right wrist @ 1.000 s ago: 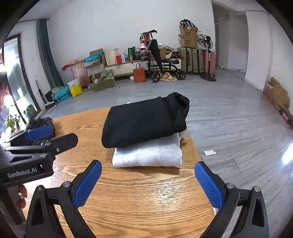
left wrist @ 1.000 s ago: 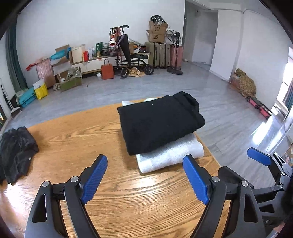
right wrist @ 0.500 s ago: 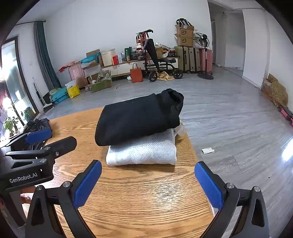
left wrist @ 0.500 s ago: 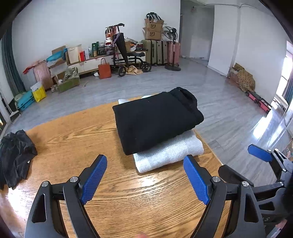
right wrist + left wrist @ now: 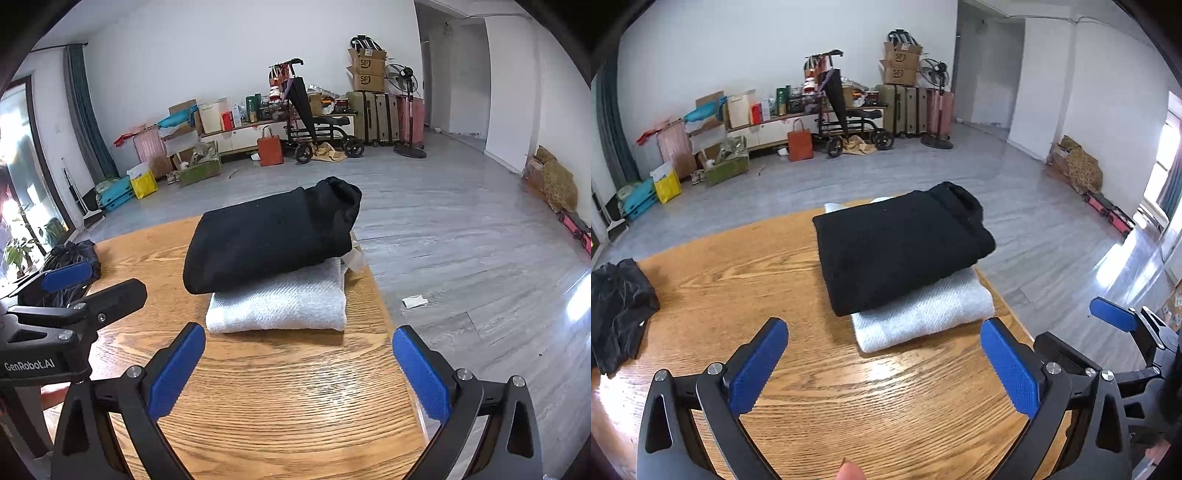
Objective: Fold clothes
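From the left wrist camera, the left gripper (image 5: 884,354) hangs above the round oak-grain wooden table (image 5: 812,387) with its blue-padded jaws spread wide and empty. At twelve o'clock a folded black knit garment (image 5: 897,247) lies on a folded white textured towel (image 5: 923,314), overhanging it. At nine o'clock a crumpled black unfolded garment (image 5: 617,306) sits by the rim, partly cut off by the frame. From the right wrist camera, the right gripper (image 5: 299,369) is equally wide and empty, the stack at twelve o'clock. The black piece leans past the towel's edge near the table's rim, so a careless brush could slide it to the floor. How the crumpled garment lies is hard to read.
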Tool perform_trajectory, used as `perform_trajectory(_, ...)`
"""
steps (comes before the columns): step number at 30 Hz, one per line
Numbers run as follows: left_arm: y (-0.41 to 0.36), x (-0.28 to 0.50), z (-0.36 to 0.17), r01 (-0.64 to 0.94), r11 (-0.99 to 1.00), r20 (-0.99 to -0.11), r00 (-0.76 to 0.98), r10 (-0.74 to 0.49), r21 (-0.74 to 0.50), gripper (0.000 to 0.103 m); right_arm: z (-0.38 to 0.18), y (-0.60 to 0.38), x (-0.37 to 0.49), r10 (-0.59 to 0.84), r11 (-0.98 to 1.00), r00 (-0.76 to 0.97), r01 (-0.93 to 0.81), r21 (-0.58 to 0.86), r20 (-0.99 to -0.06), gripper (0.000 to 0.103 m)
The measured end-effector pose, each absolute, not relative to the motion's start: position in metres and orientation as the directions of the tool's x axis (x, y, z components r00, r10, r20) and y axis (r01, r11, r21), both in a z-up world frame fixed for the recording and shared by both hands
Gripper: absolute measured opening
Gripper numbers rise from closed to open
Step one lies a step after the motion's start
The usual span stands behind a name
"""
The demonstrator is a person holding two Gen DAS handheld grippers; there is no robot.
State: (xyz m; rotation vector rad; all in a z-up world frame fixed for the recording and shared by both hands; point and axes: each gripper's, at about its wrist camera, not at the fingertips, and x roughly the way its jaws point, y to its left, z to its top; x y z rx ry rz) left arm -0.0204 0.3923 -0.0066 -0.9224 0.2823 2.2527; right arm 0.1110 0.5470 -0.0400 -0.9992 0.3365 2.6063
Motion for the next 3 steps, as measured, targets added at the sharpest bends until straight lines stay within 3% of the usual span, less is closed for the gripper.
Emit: perform_trajectory(3,0.3951,-0.0180,-0.0057,-0.663,-0.749,-0.688,-0.536,0.489,-0.016,0.103,-0.0402,0.5467,0.1124,0.230,-0.917,-0.696,-0.388,0.087,-0.680,0.103)
